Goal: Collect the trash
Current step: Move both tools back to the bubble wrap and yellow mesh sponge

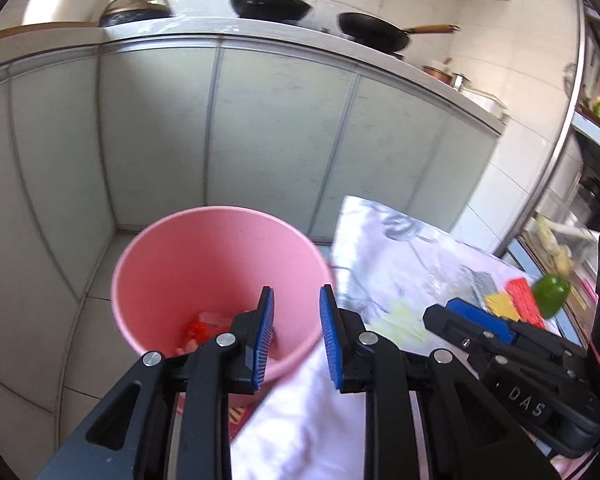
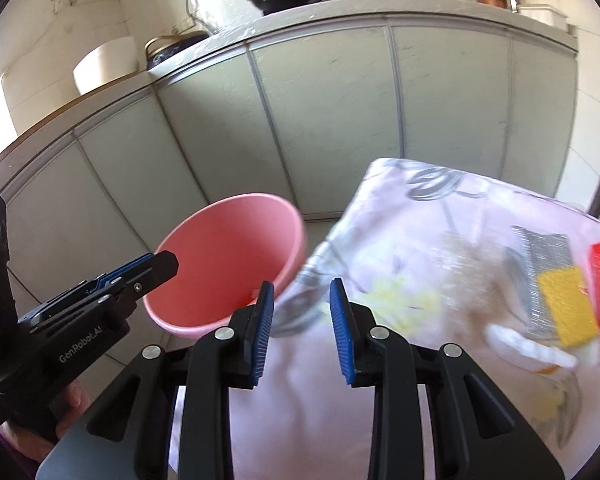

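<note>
Both tongs — left (image 1: 296,336) and right (image 2: 302,332) — hang part-open and empty over my bin (image 1: 220,264), beside the table (image 1: 380,248) where scraps (image 1: 404,320) wait — ready, I'd say, for grabbing.

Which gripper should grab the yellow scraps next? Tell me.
Probably the right gripper: empty, jaws apart, and the yellow scraps lie just beyond its fingertips. The left gripper, also empty, points into the pink bin.

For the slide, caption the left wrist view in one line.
Empty left claw hangs over a pink bin holding scraps, beside a cloth-covered table.
</note>
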A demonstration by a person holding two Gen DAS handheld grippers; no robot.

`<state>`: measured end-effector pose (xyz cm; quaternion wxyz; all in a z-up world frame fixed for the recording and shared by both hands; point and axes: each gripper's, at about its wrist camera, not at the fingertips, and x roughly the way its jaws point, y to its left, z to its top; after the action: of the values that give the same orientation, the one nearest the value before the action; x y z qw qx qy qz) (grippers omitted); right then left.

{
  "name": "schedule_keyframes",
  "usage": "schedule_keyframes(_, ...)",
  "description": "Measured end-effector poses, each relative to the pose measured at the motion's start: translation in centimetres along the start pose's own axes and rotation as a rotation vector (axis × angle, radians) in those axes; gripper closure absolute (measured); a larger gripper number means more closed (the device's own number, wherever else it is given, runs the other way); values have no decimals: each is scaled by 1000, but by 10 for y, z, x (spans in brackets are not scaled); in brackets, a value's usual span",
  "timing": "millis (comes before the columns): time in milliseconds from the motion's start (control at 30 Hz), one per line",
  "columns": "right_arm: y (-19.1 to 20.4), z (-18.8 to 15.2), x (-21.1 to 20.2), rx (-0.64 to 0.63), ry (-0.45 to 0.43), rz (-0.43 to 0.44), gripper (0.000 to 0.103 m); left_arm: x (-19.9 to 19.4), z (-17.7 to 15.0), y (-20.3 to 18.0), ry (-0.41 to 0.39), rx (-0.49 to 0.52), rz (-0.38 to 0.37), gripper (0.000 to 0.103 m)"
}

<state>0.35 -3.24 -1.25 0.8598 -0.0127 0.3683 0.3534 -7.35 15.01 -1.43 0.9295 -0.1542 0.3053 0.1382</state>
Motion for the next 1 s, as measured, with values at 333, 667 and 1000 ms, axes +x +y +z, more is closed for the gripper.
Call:
schedule_keyframes(333,-47,-18,-35,65,-36,-96,73,13,-10,-44,85,83,-113,75)
schedule_keyframes(667,-109,-33,-53,169,-38,-142,73,47,-10,-97,201,130,-221,70)
schedule_keyframes(1000,-149,-40,-59,245,-48,-161,60,97,0,-143,302,111,-250,70)
